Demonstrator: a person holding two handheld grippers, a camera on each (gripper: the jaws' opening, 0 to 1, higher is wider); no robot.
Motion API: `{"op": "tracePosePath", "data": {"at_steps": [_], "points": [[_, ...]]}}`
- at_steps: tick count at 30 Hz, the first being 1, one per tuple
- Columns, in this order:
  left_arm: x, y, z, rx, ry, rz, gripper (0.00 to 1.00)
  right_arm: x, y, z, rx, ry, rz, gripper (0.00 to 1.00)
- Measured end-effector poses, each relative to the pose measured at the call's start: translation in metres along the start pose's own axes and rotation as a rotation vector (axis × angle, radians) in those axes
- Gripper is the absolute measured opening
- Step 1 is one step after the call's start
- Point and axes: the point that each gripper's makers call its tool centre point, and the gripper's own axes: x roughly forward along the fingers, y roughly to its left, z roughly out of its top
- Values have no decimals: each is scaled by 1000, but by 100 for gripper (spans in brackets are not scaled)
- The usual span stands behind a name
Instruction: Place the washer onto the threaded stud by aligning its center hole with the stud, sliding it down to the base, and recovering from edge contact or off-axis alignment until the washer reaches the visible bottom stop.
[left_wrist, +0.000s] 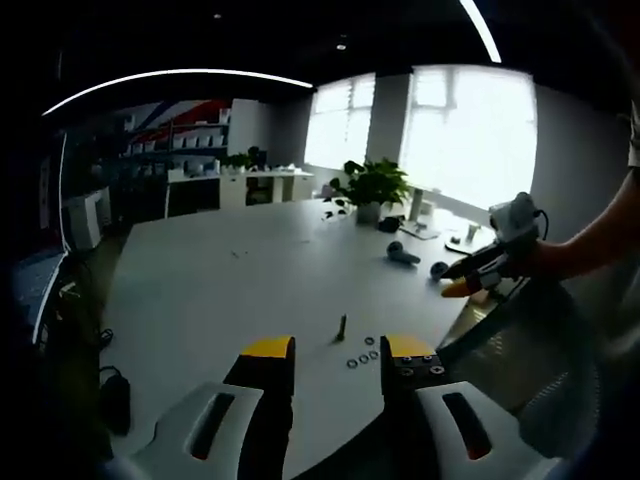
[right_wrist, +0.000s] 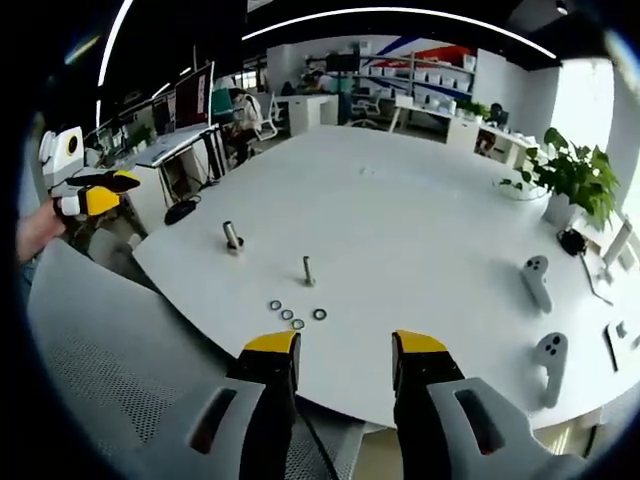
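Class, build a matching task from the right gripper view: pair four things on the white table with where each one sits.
Things:
1. threaded stud
2. washers
3. potted plant
4. right gripper

Places:
A. far right edge of the table
B. loose cluster just in front of the stud
C. upright near the table's near edge
D. open, jaws above the table's edge

Pairs: 1-C, 2-B, 3-A, 4-D

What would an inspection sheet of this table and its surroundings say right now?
Surface: white table, mostly bare.
Job's things: upright threaded stud with no washer on it; four washers lying loose beside it.
Clutter: a second upright metal piece, two grey controllers, a potted plant.
Grippers: left hand-held gripper and right hand-held gripper both open, empty, held short of the washers.
Cables: nothing seen on the table.
Surroundings: grey mesh chair, shelving, bright windows.
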Motion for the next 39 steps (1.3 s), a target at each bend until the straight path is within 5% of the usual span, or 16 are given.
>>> {"op": "tracePosePath", "data": {"at_steps": [10, 12, 28, 39], "points": [[1, 0, -3, 2, 15, -2, 32, 6, 18, 3, -85, 41, 89, 41], [1, -1, -7, 16, 32, -1, 32, 10, 17, 0, -155, 73, 102, 41], [0, 5, -7, 4, 29, 22, 32, 55, 28, 14, -206, 138, 179, 37], [2, 5, -12, 4, 57, 16, 31, 84, 41, 2, -238, 214, 199, 37]]}}
